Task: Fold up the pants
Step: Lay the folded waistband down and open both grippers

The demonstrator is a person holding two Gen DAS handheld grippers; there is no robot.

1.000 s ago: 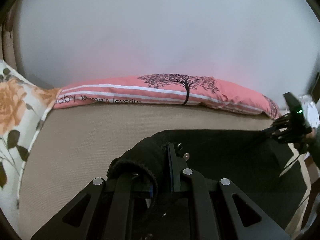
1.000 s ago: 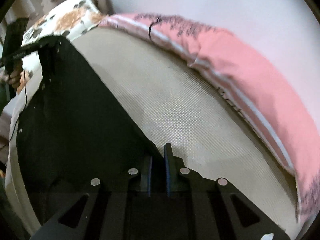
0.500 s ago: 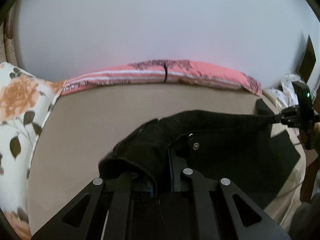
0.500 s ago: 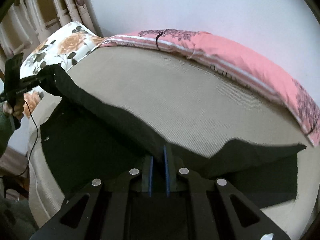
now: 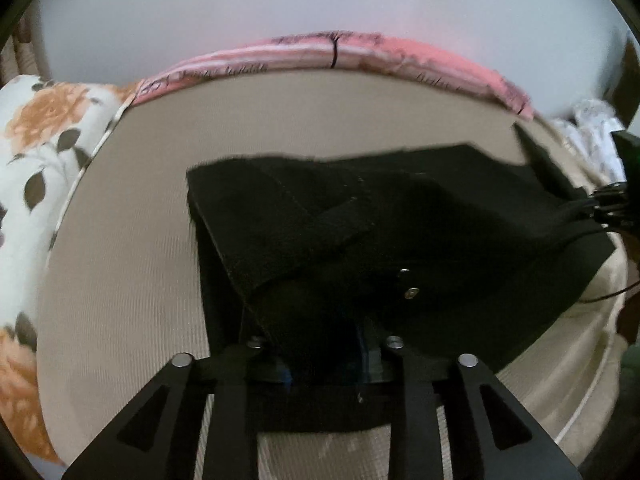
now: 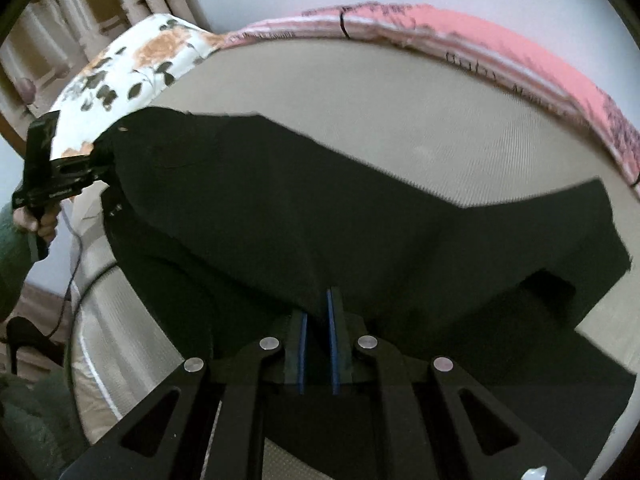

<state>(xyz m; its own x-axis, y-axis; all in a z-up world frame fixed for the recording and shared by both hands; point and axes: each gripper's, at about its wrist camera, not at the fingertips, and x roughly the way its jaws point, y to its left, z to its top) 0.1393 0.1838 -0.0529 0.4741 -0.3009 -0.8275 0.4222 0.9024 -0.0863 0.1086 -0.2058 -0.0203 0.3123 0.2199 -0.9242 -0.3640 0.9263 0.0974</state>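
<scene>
The black pants (image 5: 400, 216) lie doubled over on the beige mattress (image 5: 132, 240), waist snaps (image 5: 408, 284) facing up. My left gripper (image 5: 324, 344) hovers low over the waist end. Its jaws are opening, and cloth still lies loose between the parted pads. My right gripper (image 6: 318, 308) is shut on a fold of the pants (image 6: 320, 208) at the leg end, its blue pads (image 6: 331, 336) pinching the cloth. In the right wrist view the left gripper (image 6: 92, 164) sits at the far left with the waist at its tip. The right gripper (image 5: 612, 200) shows at the left wrist view's right edge.
A pink pillow (image 5: 340, 52) lines the far side against the pale wall. A floral pillow (image 5: 36, 152) lies at the left end. A person's hand (image 6: 36, 220) and green sleeve hold the left tool, with a cable (image 6: 72, 288) hanging by the mattress edge. Curtains (image 6: 80, 12) stand behind.
Both grippers swept the lifted pants edge across and lower, so the cloth now lies doubled on the mattress. The left jaws have parted; the right jaws stay closed on the cloth.
</scene>
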